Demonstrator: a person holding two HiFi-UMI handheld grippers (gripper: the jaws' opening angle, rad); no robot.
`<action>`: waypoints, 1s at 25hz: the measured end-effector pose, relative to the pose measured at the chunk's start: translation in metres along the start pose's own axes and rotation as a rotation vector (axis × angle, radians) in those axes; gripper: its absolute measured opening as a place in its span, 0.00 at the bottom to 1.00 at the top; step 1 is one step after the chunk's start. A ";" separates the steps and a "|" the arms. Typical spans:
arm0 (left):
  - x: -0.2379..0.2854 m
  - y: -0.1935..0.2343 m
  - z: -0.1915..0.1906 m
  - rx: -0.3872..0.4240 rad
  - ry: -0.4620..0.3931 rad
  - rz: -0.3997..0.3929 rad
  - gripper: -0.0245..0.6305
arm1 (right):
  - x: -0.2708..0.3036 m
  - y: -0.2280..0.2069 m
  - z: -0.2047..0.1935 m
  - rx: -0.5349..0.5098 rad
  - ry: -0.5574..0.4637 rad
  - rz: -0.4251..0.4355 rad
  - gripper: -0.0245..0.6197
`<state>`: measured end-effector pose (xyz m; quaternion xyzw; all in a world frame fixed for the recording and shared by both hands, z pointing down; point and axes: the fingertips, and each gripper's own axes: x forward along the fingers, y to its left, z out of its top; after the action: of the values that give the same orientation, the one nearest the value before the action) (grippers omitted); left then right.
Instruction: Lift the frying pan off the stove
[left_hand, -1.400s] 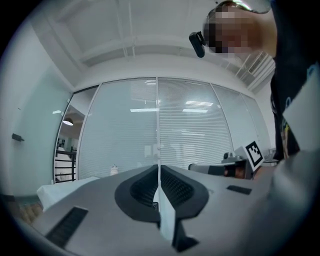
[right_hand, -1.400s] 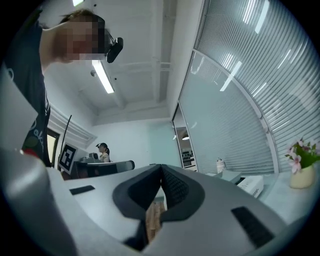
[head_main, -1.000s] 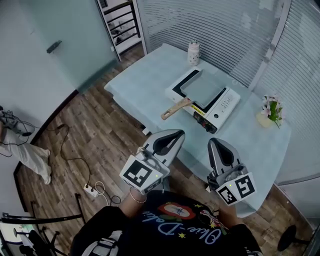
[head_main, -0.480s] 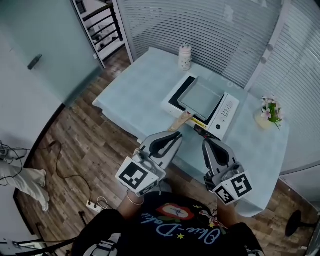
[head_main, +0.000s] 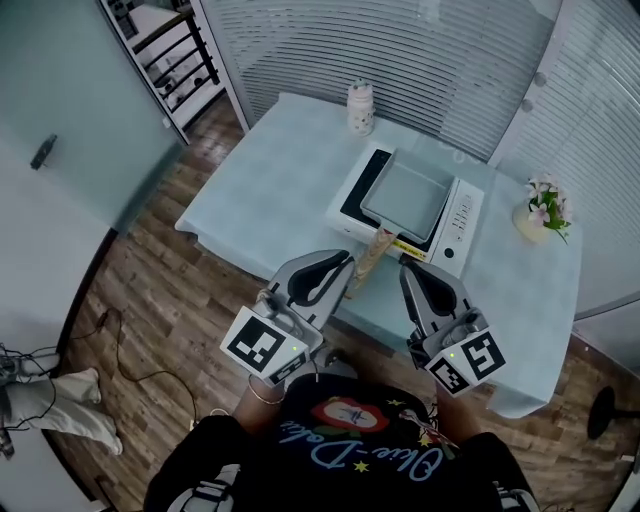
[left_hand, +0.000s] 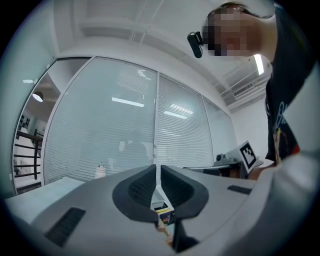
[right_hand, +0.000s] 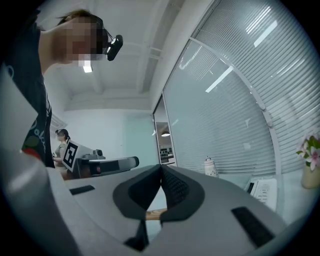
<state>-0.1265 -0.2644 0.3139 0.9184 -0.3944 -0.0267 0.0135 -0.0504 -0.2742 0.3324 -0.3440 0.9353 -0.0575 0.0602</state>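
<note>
A square grey frying pan sits on a white portable stove on the pale blue table. Its wooden handle points toward me over the table's near edge. My left gripper is shut and empty, its tip just left of the handle's end and above it. My right gripper is also shut and empty, just right of the handle. In the left gripper view the shut jaws frame the stove front and the handle below. The right gripper view shows the handle under its shut jaws.
A white bottle stands at the table's far edge. A small pot of flowers stands at the right end. Slatted blinds line the far wall. Wooden floor lies to the left, with a shelf rack at the back.
The view has closed in on the table. Both grippers have moved forward and now flank the end of the pan's handle. Their jaws stayed shut.
</note>
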 end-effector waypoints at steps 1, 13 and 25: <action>0.000 0.005 -0.001 -0.003 0.003 -0.008 0.05 | 0.004 0.000 -0.001 0.001 0.001 -0.010 0.04; 0.008 0.045 -0.044 -0.158 0.096 -0.125 0.15 | 0.030 -0.019 -0.026 0.015 0.041 -0.140 0.04; 0.014 0.048 -0.096 -0.505 0.182 -0.262 0.40 | 0.032 -0.035 -0.073 0.174 0.125 -0.219 0.04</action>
<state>-0.1457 -0.3070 0.4112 0.9278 -0.2504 -0.0431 0.2731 -0.0634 -0.3162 0.4077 -0.4332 0.8855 -0.1660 0.0247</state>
